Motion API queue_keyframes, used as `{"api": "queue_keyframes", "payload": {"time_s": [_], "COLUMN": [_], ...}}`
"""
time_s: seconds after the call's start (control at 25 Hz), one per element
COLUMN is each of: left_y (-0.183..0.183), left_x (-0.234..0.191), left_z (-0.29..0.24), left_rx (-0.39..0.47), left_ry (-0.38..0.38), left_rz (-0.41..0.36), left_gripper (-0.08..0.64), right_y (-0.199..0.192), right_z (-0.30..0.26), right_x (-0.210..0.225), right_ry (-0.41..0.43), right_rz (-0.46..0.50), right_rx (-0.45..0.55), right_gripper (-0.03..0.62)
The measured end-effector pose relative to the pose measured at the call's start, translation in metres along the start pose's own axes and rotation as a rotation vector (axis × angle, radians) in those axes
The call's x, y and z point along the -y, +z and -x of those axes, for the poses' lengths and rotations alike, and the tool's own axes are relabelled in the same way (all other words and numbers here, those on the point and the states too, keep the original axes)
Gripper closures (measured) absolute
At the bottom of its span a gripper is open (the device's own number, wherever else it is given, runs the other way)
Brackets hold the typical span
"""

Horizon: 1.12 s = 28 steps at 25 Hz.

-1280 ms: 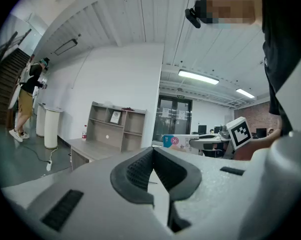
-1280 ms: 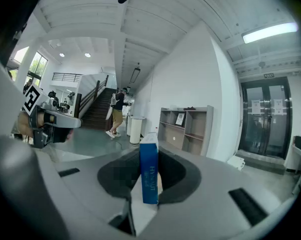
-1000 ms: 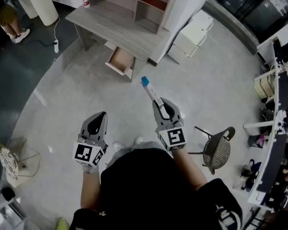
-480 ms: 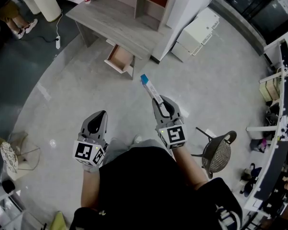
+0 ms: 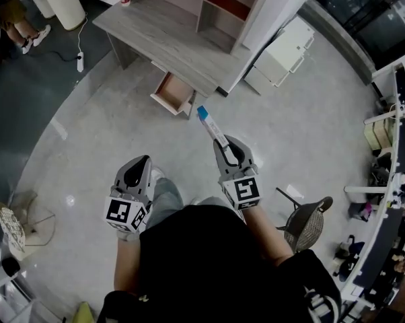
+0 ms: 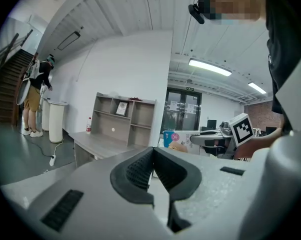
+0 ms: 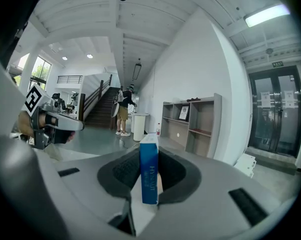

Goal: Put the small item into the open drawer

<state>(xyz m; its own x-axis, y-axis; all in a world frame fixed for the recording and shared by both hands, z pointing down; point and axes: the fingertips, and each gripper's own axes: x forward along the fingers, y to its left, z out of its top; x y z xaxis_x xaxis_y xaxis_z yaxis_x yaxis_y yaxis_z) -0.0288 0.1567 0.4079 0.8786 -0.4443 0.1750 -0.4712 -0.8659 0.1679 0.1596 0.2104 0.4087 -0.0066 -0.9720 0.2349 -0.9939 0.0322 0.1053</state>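
You're gripping the box end-out in the right tongs, aiming it at the drawer well ahead, left tongs clenched empty.

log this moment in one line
right gripper: shut on slim blue-and-white box | left gripper: shut, empty | open wooden drawer: ahead

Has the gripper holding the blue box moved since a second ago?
Yes. The right gripper, shut on the blue box, has come slightly nearer the open drawer under the desk.
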Motion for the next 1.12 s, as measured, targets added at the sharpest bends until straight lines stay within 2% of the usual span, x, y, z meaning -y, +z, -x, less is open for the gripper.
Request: {"api": "queue_keyframes", "payload": {"time_s": [0.32, 0.56, 0.8, 1.12], "left_y": [0.024, 0.028, 0.023, 0.013], "left_x": [-0.109, -0.165, -0.191, -0.212], "left_z": [-0.04, -0.046, -0.049, -0.06], "left_rx": [-0.018, -0.036, -0.055, -0.105], "left_ry": [-0.03, -0.042, -0.004, 0.088], "left_rz": [0.024, 0.05, 0.081, 0.142], "left_gripper": [0.558, 0.558, 0.558, 0.558], "right_y": [0.011, 0.02, 0.012, -0.018], "right_z": [-0.105, -0.163, -0.2, -0.254], "right_x": [-0.01, -0.022, -0.03, -0.023], "right_ry": [-0.016, -0.015, 0.031, 0.127], "right_rz": [-0.004, 0.01, 0.037, 0.051], "right_rx": [-0.067, -0.099, -0.158, -0.233], "right_gripper": [0.502, 0.502, 0.502, 0.502]}}
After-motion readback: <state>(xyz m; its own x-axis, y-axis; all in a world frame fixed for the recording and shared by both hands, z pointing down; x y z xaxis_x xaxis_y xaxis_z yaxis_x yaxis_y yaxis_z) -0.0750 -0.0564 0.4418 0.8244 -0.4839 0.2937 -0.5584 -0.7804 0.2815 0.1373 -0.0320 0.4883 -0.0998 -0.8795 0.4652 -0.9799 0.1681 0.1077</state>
